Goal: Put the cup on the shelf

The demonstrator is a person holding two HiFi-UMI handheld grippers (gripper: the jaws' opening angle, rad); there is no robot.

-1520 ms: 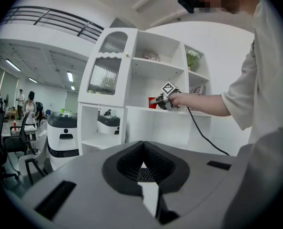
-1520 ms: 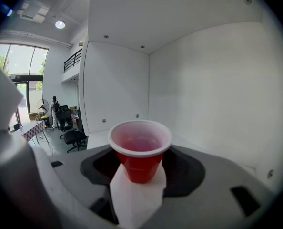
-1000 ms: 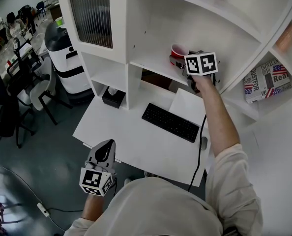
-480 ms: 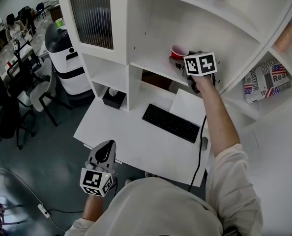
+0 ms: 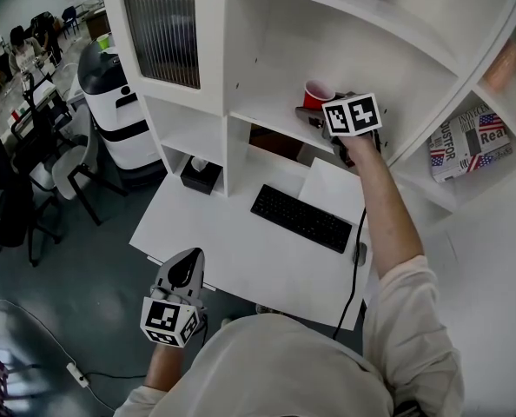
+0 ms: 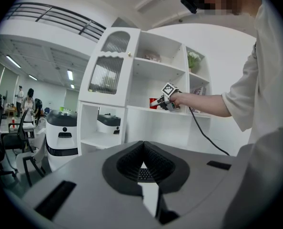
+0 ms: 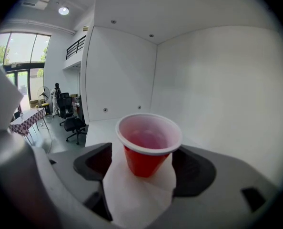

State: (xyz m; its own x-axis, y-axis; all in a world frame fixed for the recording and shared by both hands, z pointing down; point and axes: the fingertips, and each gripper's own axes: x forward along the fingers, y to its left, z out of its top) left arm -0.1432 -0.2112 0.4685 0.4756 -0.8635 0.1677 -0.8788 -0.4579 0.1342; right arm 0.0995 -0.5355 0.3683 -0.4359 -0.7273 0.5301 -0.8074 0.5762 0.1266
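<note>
A red cup (image 5: 317,93) with a white rim stands upright on the white shelf board (image 5: 262,111) in the middle bay. In the right gripper view the cup (image 7: 148,144) sits between my right gripper's (image 7: 146,168) dark pads (image 7: 96,161). They stand apart from its sides. These jaws have just been opening and are open round the cup. From the head view my right gripper (image 5: 314,114) reaches in from the right. My left gripper (image 5: 185,272) hangs low off the desk's front edge, its pads (image 6: 132,163) meeting, nothing in them.
Under the shelf a white desk (image 5: 206,233) carries a black keyboard (image 5: 301,216), a sheet of paper (image 5: 332,187) and a mouse (image 5: 360,253). A black box (image 5: 200,170) sits in the lower left bay and a newspaper (image 5: 471,142) in the right bay. A white machine (image 5: 110,94) and chairs (image 5: 76,168) stand left.
The right gripper's marker cube has shifted and tilted very slightly beside the cup. The cup stays on the shelf board, and the left gripper has not moved.
</note>
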